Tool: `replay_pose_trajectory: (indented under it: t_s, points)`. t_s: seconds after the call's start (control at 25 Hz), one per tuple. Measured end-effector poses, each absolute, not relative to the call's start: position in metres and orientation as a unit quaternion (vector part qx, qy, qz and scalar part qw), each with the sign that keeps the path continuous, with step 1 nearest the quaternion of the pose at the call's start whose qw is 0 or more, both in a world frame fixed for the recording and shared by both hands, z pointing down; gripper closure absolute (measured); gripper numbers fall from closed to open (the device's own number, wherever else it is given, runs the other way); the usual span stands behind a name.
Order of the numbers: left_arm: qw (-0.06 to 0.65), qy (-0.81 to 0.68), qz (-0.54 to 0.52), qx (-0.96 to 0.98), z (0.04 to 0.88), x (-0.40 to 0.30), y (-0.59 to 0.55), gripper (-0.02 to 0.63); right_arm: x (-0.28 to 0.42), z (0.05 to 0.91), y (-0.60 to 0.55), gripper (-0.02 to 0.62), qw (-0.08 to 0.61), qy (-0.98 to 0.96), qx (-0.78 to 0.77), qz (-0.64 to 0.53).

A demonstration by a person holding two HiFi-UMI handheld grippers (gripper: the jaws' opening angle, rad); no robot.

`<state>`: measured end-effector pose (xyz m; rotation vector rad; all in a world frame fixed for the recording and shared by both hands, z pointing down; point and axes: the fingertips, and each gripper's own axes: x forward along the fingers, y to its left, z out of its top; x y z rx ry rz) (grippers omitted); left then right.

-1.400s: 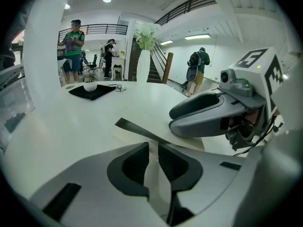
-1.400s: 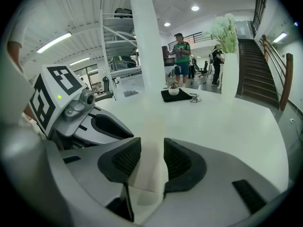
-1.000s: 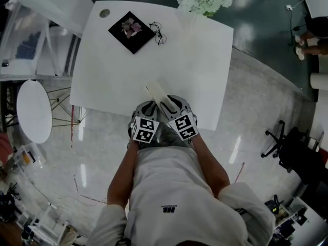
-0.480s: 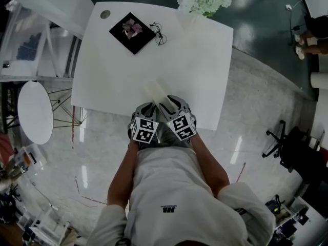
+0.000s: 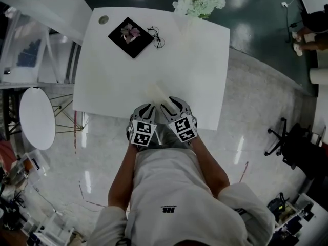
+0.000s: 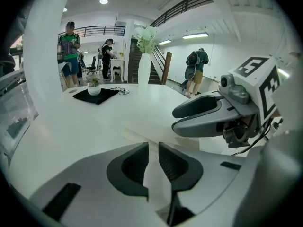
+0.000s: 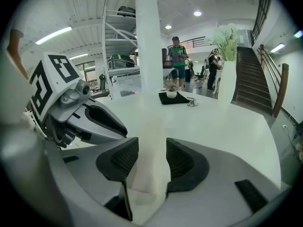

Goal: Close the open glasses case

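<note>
The white glasses case [image 5: 158, 93] lies near the front edge of the white table [image 5: 128, 70], hard to make out against it. My right gripper [image 5: 169, 105] is at its near end. In the right gripper view a tall white panel of the case [image 7: 150, 126] stands between the jaws, which are shut on it. My left gripper [image 5: 147, 109] is right beside it on the left. A thin white strip of the case [image 6: 152, 174] fills the narrow gap between its jaws. The low pale case [image 6: 142, 135] shows just ahead of them.
A black mat [image 5: 131, 36] with a small pink-flowered pot, a pair of glasses [image 5: 157, 37] and a vase of white flowers [image 5: 199, 4] stand at the table's far side. A small round table [image 5: 37, 118] is at the left. People stand in the background.
Both grippers stay at the near end of the case; only the head view has shifted slightly.
</note>
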<state>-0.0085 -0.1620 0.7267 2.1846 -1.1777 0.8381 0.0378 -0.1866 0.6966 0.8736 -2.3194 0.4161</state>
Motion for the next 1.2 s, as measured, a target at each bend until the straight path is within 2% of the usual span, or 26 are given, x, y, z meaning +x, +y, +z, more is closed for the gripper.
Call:
replay_pose_trajectory:
  t_s: [0.72, 1.2]
  points:
    - [0.1, -0.42, 0.191, 0.881, 0.57, -0.031, -0.25, 0.497, 0.052, 0.564, -0.243, 0.413, 0.202, -0.845, 0.477, 0.13]
    - [0.064, -0.383, 0.166, 0.906, 0.531, -0.025, -0.271, 0.497, 0.066, 0.517, -0.248, 0.413, 0.179, -0.816, 0.539, 0.107]
